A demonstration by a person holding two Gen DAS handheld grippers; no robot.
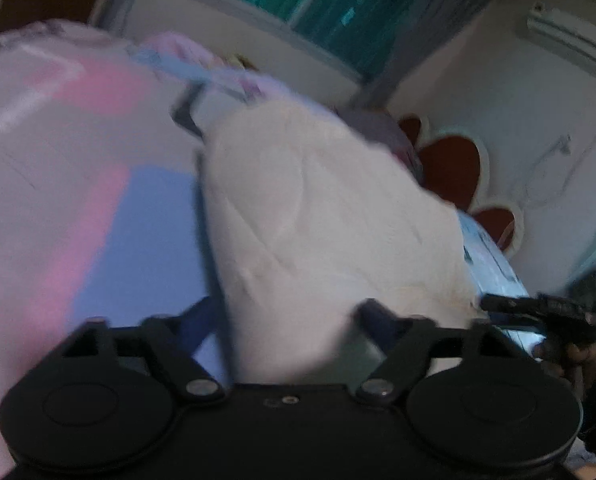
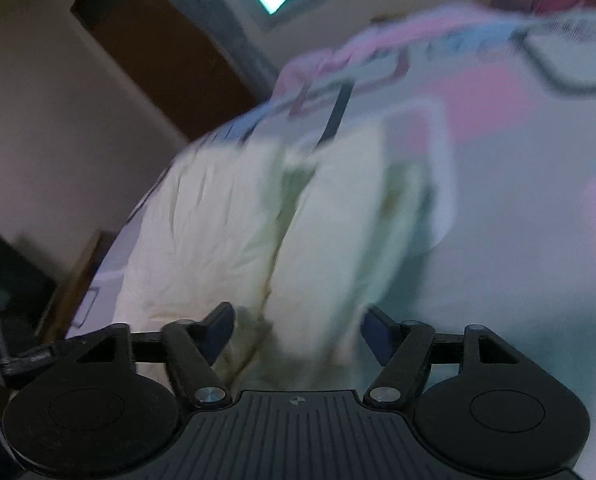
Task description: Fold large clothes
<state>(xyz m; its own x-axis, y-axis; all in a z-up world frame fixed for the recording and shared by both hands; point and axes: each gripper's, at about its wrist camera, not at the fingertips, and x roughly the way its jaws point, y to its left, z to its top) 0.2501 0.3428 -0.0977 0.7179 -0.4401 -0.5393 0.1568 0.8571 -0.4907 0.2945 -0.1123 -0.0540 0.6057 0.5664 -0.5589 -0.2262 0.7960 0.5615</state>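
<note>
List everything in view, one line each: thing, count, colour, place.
garment: one, cream-white, rumpled on the bed, reaching between the jaws of both grippers.
bedsheet: one, pink, blue and white blocks, under the garment.
headboard: one, white with red petal panels, at the bed's end.
window: one, teal-lit, high on the wall.
air conditioner: one, white, upper right wall.
door: one, dark brown, left of the window.
left gripper: one, black, jaws apart around cloth.
right gripper: one, black, jaws apart around cloth.
hand: one, holding the right gripper.
</note>
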